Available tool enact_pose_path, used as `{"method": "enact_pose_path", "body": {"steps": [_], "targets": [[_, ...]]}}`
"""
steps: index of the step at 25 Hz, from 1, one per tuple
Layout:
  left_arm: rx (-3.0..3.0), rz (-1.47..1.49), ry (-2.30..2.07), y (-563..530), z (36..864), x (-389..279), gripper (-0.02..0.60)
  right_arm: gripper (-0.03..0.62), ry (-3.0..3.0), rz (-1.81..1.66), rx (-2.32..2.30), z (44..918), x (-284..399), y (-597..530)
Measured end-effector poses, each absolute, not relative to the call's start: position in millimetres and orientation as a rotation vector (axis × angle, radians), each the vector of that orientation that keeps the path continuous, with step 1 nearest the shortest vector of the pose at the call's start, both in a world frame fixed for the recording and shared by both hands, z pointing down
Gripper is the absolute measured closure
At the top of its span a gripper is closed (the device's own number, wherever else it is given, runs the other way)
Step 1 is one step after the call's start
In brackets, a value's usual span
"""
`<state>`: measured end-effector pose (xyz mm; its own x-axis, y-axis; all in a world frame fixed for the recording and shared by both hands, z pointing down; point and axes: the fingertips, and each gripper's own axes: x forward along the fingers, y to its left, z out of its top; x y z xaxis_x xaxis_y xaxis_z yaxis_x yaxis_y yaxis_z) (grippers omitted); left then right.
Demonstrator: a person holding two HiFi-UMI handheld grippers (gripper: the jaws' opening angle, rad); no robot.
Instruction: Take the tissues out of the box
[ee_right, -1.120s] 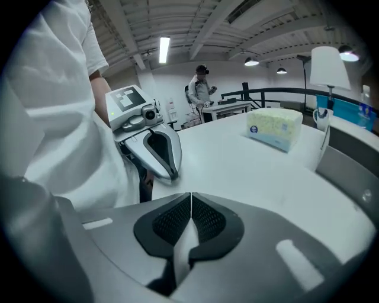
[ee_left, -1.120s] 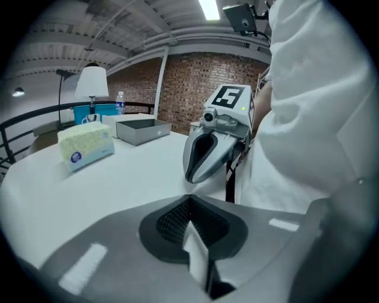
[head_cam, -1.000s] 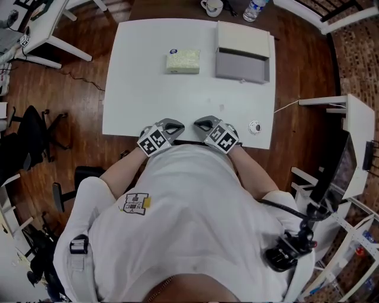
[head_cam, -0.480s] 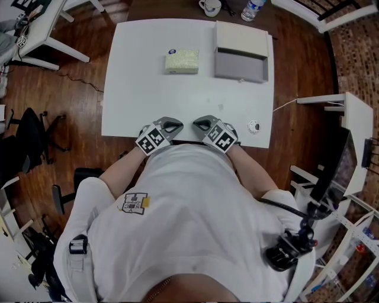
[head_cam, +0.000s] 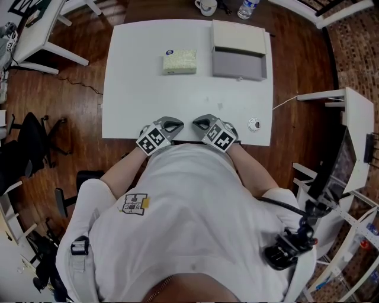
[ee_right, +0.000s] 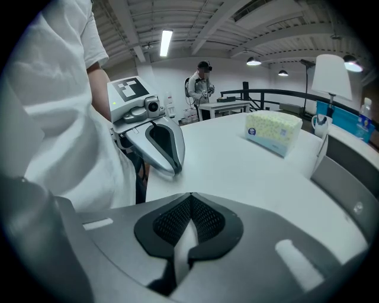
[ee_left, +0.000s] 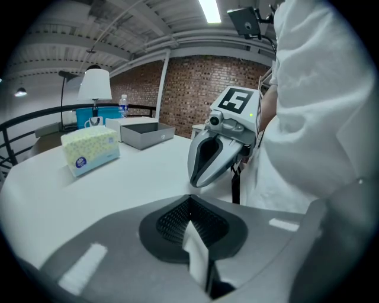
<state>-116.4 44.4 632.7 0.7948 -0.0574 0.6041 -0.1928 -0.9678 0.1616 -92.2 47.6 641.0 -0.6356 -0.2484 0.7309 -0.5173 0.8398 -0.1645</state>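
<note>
A pale yellow-green tissue box (head_cam: 180, 61) lies on the white table (head_cam: 142, 100), far side, left of centre; it shows too in the left gripper view (ee_left: 90, 150) and the right gripper view (ee_right: 273, 131). No tissue sticks out that I can see. My left gripper (head_cam: 176, 125) and right gripper (head_cam: 197, 123) rest at the table's near edge, tips facing each other, both shut and empty. Each gripper sees the other: the right one (ee_left: 204, 163) in the left gripper view, the left one (ee_right: 167, 155) in the right gripper view.
A grey open box with a raised beige lid (head_cam: 240, 52) stands to the right of the tissue box. A mug (head_cam: 206, 6) and a water bottle (head_cam: 247, 8) sit beyond the far edge. A small round white object (head_cam: 254, 125) lies near the right corner. Chairs and desks surround the table.
The grippers have stayed put; the head view has shifted slightly, so the table sits a little lower and further left in the picture.
</note>
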Motion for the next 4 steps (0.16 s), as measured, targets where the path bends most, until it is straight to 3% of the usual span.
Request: {"method": "enact_pose_path", "body": {"steps": [4], "targets": [[2.774,0.913,-0.208,42.2,629.7,-113.8,0.581,0.594,-2.273,0.469,0.557,642.2,-90.5,45.8]]}}
